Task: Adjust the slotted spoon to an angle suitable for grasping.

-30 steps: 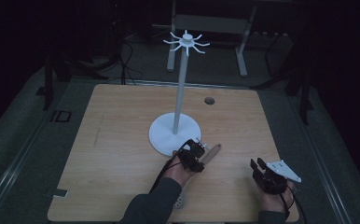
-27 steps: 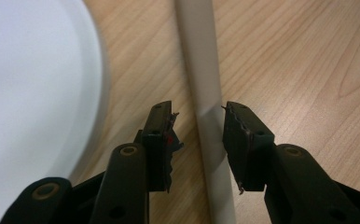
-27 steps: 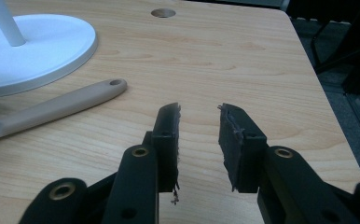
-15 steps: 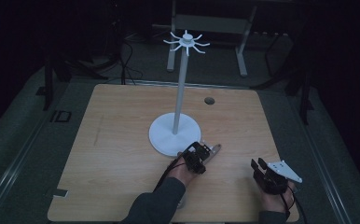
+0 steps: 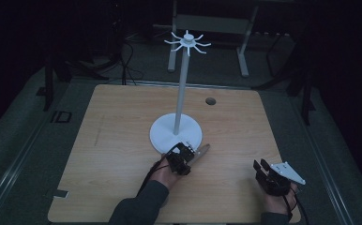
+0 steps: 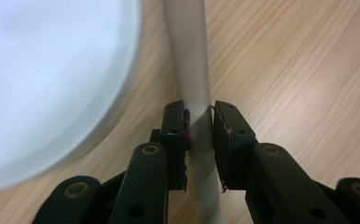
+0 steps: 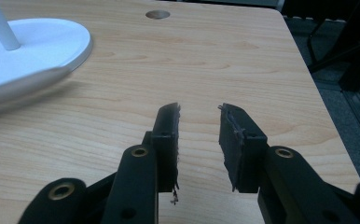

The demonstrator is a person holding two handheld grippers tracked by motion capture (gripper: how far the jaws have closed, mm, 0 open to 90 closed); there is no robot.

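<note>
A pale tube [image 6: 193,70] lies low over the wooden table [image 5: 113,140], and my left gripper [image 6: 199,116] is shut on it, pads pressing both sides. Its jaws have just been closing with the tube between them. In the high view the left gripper [image 5: 187,156] sits just in front of the white stand's round base [image 5: 162,136], with the tube [image 5: 201,151] poking out toward the right. My right gripper [image 5: 262,165] rests near the table's front right, open, with nothing between its fingers [image 7: 199,114].
The white stand has a tall pole [image 5: 181,89] topped by a ring of hooks [image 5: 187,41]. Its base [image 6: 52,84] lies close on the left of the held tube. A small round hole [image 5: 210,101] marks the far table. Dark floor surrounds the table.
The left gripper's jaws closed onto the tube. The hand first slid right, then came back left with the tube. The right gripper stayed put.
</note>
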